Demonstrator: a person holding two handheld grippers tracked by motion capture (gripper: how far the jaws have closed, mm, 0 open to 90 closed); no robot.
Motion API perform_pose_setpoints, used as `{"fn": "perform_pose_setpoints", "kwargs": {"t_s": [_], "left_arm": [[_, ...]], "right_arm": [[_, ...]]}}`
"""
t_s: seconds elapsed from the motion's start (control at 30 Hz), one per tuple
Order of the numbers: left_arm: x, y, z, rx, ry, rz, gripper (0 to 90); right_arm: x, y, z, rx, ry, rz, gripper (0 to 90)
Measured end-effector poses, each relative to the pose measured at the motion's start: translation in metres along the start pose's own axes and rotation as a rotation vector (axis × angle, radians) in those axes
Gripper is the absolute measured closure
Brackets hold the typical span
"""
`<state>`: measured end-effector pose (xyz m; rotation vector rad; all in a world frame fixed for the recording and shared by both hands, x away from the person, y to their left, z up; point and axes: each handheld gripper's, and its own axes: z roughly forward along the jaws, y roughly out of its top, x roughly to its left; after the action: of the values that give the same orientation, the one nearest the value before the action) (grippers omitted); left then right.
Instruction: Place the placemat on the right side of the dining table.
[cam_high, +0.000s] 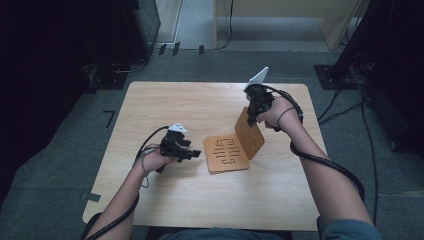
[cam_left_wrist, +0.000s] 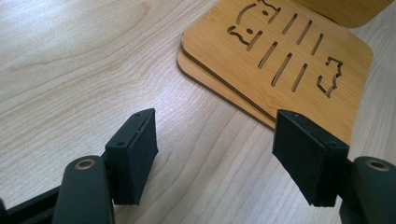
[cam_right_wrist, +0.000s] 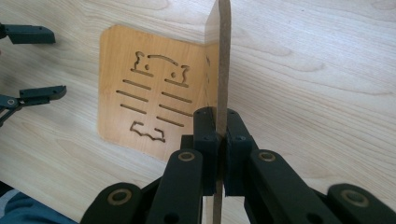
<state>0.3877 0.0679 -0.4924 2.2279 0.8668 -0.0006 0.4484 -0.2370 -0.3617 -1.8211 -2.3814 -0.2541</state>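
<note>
Two flat bamboo coasters (cam_high: 226, 155) with cut-out slots lie stacked at the table's middle, the stack (cam_left_wrist: 285, 56) reaching close to my left jaws. My left gripper (cam_high: 195, 151) lies low just left of the stack, and in the left gripper view it (cam_left_wrist: 217, 128) stands open over bare table. Another coaster (cam_high: 250, 134) stands on edge at the stack's right side. My right gripper (cam_high: 252, 120) is shut on its upper edge from above. The right gripper view shows this gripper (cam_right_wrist: 220, 128) clamping the thin board (cam_right_wrist: 223, 56) edge-on, with the flat coaster (cam_right_wrist: 149, 93) behind it.
The light wooden table (cam_high: 200, 105) has bare room on all sides of the stack. Cables trail from both grippers along the person's forearms. Dark equipment and floor cables surround the table.
</note>
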Motion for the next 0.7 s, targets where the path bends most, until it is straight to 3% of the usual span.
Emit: {"fn": "perform_pose_setpoints", "kwargs": {"t_s": [0.17, 0.7], "left_arm": [[0.000, 0.000, 0.001, 0.002, 0.006, 0.005, 29.7], [0.001, -0.002, 0.003, -0.003, 0.030, 0.020, 28.4]], "right_arm": [[-0.005, -0.002, -0.003, -0.020, 0.005, 0.009, 87.4], [-0.026, -0.003, -0.003, -0.008, -0.002, 0.048, 87.4]]}}
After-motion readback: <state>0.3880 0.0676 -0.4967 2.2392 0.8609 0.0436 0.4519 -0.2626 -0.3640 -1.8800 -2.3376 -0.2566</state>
